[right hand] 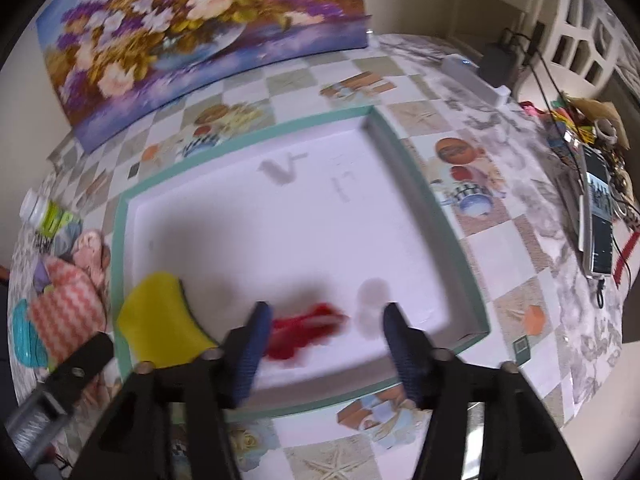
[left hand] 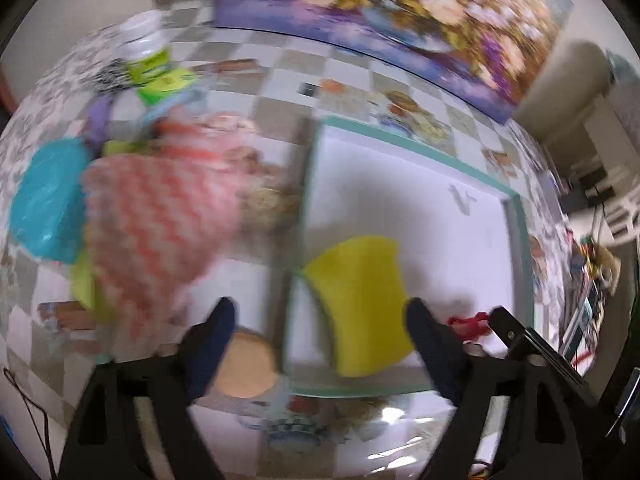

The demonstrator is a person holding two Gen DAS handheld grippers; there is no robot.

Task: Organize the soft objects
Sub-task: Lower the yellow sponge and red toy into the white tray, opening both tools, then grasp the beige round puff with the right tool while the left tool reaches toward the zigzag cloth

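Observation:
A white tray with a teal rim lies on the chequered tablecloth. In its near left corner rests a yellow sponge. My left gripper hangs over it, open, its fingers wide on either side of the sponge and not pressing it. A small red soft thing lies on the tray floor to the sponge's right. My right gripper is open around it, and the red thing sits close to the left finger. Both views are blurred.
Left of the tray lies a pile: a pink-and-white zigzag cloth, a teal thing, a pink plush, a green-labelled bottle. A flower painting leans at the back. Cables and a phone lie far right.

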